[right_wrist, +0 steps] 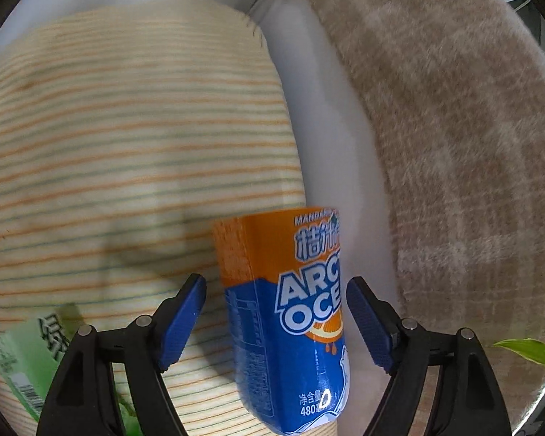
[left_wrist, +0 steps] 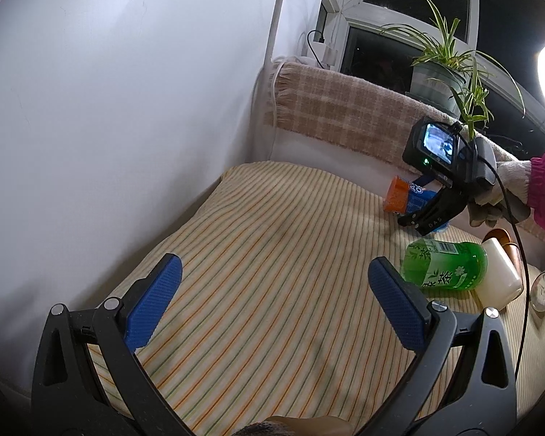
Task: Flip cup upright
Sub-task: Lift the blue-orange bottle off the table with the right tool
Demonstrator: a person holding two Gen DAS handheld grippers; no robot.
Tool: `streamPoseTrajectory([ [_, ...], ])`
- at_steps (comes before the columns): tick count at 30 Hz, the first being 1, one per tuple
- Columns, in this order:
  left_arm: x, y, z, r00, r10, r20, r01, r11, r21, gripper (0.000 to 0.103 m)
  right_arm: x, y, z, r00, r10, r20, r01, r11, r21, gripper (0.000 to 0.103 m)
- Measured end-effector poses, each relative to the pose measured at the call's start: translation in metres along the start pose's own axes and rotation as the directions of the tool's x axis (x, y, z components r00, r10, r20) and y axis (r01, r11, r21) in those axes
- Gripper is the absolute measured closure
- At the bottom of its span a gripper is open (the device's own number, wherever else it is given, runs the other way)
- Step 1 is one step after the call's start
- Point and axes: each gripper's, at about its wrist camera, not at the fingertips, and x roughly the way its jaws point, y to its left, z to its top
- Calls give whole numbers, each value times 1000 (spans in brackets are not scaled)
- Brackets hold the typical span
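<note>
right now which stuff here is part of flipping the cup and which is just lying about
Part of the job:
orange-and-blue cup, lying on the striped cloth
right gripper, open around it
left gripper, open, holding nothing

Just lying about:
green tea bottle
cream container
potted plant
plaid blanket

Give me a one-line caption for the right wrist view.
Open right gripper straddles the orange-and-blue Arctic Ocean cup above the striped cloth.

Green tea bottle [left_wrist: 445,263] lying on striped cloth [left_wrist: 272,272], cream container [left_wrist: 499,272] beside it, potted plant [left_wrist: 441,69] on windowsill
</note>
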Motion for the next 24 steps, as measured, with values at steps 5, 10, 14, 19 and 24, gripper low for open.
streamPoseTrajectory([
  [5,2,2,1,1000,2,-2,-2,1000,-6,0,15,-13,-6,1000,11,-26,-11,1000,4,35],
  [10,2,2,1,1000,-2,0,2,1000,-5,0,17,-20,-17,1000,1,-24,-1,1000,-4,43],
  [14,-1,3,0,1000,-6,3,6,1000,-8,0,1,-7,-15,1000,5,16,-4,1000,-28,43],
  [19,-9,5,-1,1000,2,13,-2,1000,-9,0,-34,7,-15,995,-14,98,20,998,-60,44],
  [24,-24,12,1,999,18,33,-17,1000,-14,0,-81,19,-9,978,-1,210,16,997,-69,44],
])
